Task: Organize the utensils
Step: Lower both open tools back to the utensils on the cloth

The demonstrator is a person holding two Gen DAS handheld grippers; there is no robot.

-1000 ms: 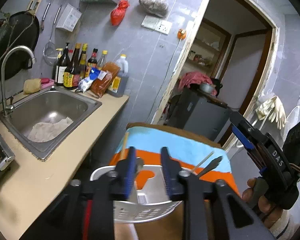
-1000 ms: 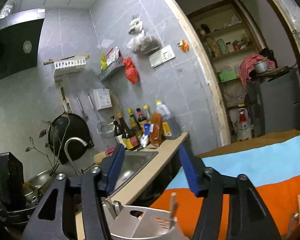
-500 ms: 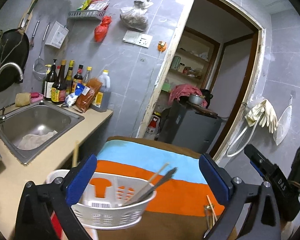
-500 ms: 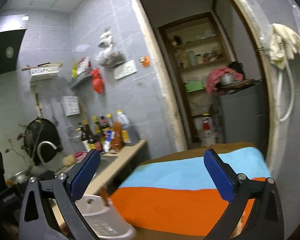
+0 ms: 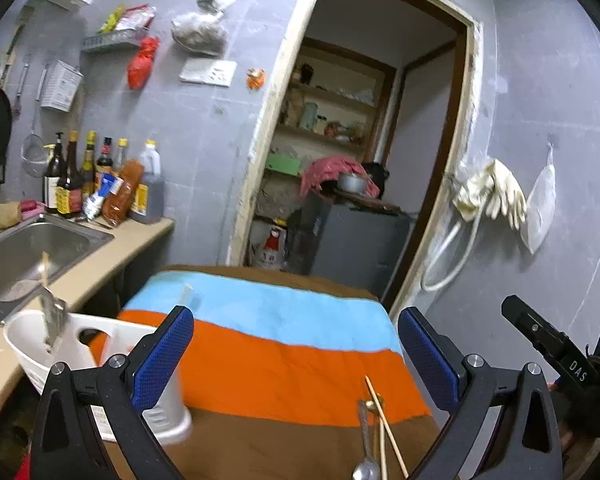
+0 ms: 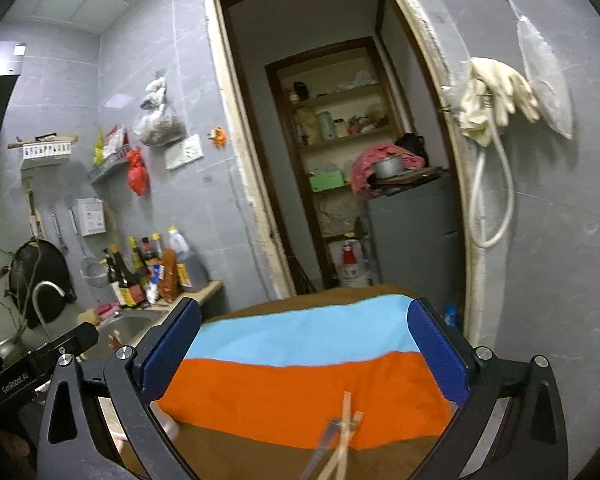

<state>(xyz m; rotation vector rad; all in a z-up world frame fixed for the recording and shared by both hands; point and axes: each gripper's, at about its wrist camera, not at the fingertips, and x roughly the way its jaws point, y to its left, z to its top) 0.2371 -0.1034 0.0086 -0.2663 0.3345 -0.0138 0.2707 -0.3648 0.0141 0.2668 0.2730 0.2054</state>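
Note:
A white utensil caddy (image 5: 80, 344) stands at the left edge of a table covered by a striped blue, orange and brown cloth (image 5: 276, 352); a utensil handle (image 5: 50, 312) sticks up from it. Chopsticks (image 5: 384, 420) and a metal spoon (image 5: 365, 452) lie on the cloth near the front right. My left gripper (image 5: 296, 348) is open and empty above the cloth, right of the caddy. My right gripper (image 6: 304, 340) is open and empty; blurred chopsticks (image 6: 342, 436) and a metal utensil lie on the cloth below it. The right gripper's body shows at the right of the left wrist view.
A counter with a steel sink (image 5: 28, 252) and sauce bottles (image 5: 96, 184) runs along the left. A doorway (image 5: 352, 152) opens behind the table, with a grey fridge (image 5: 356, 240) and shelves. Gloves and a hose (image 5: 488, 200) hang on the right wall.
Both grippers have opened wide, swung right and moved back from the caddy. The caddy now sits at the left edge of the left view. The loose chopsticks and spoon have come into view.

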